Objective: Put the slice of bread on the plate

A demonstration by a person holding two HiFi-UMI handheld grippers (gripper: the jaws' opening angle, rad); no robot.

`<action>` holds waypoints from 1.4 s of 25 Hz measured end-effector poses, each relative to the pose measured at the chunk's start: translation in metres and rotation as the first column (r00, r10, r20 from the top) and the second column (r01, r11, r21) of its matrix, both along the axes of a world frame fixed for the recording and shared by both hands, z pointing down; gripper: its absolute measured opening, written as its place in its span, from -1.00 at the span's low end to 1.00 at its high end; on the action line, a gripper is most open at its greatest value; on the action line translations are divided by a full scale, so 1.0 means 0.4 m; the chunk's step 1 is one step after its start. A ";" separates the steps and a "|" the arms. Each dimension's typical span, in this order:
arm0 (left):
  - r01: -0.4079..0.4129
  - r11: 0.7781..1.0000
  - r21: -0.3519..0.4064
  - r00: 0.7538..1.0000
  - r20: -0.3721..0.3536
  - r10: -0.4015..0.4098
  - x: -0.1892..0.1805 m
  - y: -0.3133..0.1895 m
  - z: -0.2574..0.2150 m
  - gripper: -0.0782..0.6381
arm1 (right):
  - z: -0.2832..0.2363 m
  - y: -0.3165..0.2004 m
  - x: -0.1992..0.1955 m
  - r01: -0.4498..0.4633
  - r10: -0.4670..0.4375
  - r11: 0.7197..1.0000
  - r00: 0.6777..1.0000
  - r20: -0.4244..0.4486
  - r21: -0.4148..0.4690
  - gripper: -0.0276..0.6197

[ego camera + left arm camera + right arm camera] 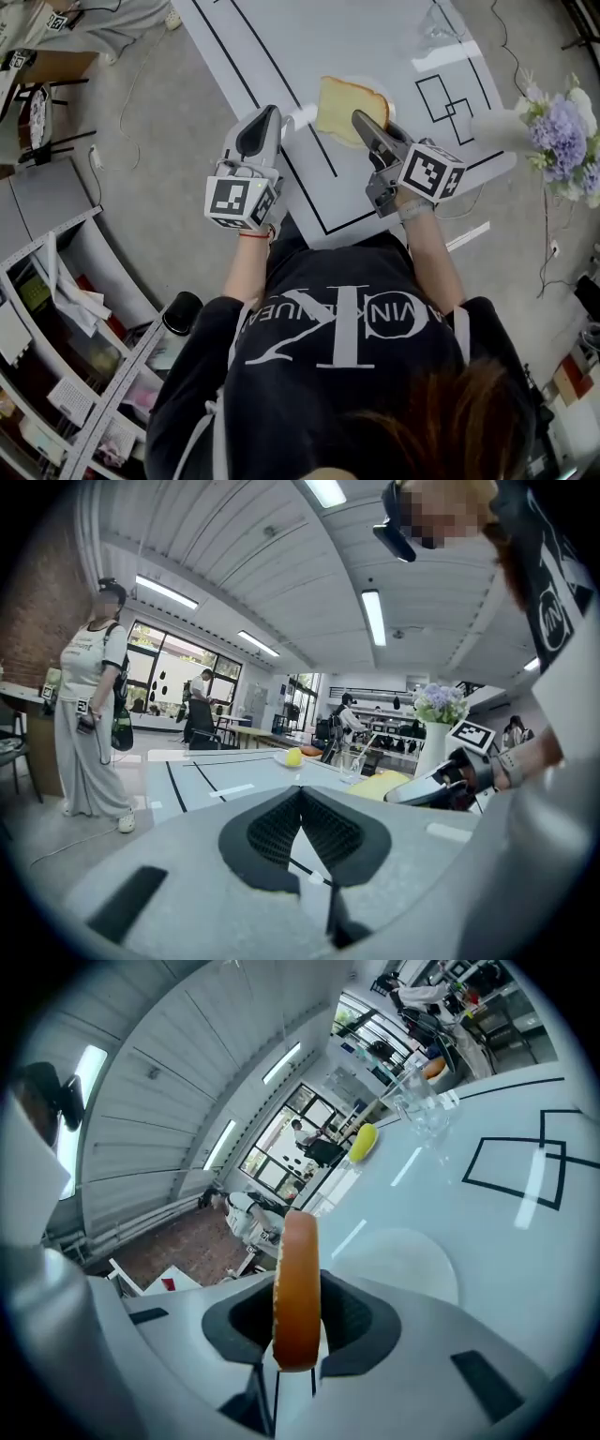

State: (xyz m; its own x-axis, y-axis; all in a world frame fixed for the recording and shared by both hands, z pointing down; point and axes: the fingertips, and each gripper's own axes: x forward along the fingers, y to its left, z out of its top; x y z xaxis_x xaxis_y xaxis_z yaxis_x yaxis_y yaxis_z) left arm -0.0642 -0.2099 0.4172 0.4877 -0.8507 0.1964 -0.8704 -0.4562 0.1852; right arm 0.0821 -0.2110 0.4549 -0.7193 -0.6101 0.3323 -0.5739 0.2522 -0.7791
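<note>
Golden-brown crust rims the pale, spongy slice of bread (345, 108), which the right gripper (364, 122) pinches by its near edge, jaws narrowed onto the crust. The slice hangs over the smooth, round white plate (405, 1258) on the glossy white table (394, 37) marked with black lines. To the left, the left gripper (266, 114) has its ribbed pads pressed together, empty.

Bright ceiling-strip light, fisheye-warped edges.
</note>
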 end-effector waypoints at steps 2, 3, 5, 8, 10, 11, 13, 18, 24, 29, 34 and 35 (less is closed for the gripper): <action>0.015 1.000 -0.005 1.000 0.002 -0.015 -0.009 -0.002 0.004 -0.76 | 0.011 -0.004 -0.005 0.012 -0.012 1.000 1.000 -0.015 -0.012 -0.60; 0.021 1.000 -0.007 1.000 0.003 -0.021 -0.011 -0.004 0.005 -0.76 | 0.015 -0.007 -0.005 0.014 -0.014 1.000 1.000 -0.025 -0.015 -0.60; 0.026 1.000 -0.005 1.000 0.004 -0.026 -0.013 -0.007 0.003 -0.76 | 0.023 -0.013 0.000 0.009 -0.010 1.000 0.999 -0.050 -0.020 -0.58; 0.028 1.000 0.000 1.000 0.006 -0.028 -0.015 -0.013 -0.003 -0.76 | 0.038 -0.021 0.012 0.005 -0.007 1.000 0.994 -0.108 -0.022 -0.53; 0.028 1.000 0.003 1.000 0.007 -0.028 -0.017 -0.018 -0.007 -0.76 | 0.044 -0.023 0.019 0.010 -0.012 1.000 0.988 -0.153 -0.018 -0.49; 0.027 1.000 0.003 1.000 0.007 -0.027 -0.018 -0.020 -0.009 -0.76 | 0.047 -0.024 0.021 0.014 -0.016 1.000 0.984 -0.176 -0.014 -0.47; 0.025 1.000 0.003 1.000 0.006 -0.025 -0.019 -0.025 -0.011 -0.76 | 0.051 -0.025 0.024 0.024 -0.024 1.000 0.976 -0.217 -0.006 -0.44; 0.013 1.000 0.002 1.000 0.003 -0.013 -0.015 -0.033 -0.013 -0.76 | 0.066 -0.027 0.037 0.017 -0.014 1.000 0.955 -0.296 0.005 -0.32; 0.003 1.000 -0.002 1.000 -0.002 -0.003 -0.012 -0.039 -0.012 -0.76 | 0.073 -0.031 0.049 0.021 -0.015 1.000 0.944 -0.329 0.014 -0.25; -0.003 1.000 0.002 1.000 -0.003 0.003 -0.013 -0.040 -0.018 -0.76 | 0.076 -0.029 0.056 0.026 -0.015 0.999 0.933 -0.360 0.026 -0.18; -0.009 1.000 0.008 1.000 -0.008 0.009 -0.008 -0.039 -0.024 -0.76 | 0.082 -0.026 0.064 0.028 -0.015 0.999 0.924 -0.381 0.029 -0.16; -0.010 1.000 0.008 1.000 -0.009 0.010 -0.007 -0.038 -0.026 -0.76 | 0.083 -0.026 0.066 0.029 -0.015 0.999 0.920 -0.392 0.031 -0.15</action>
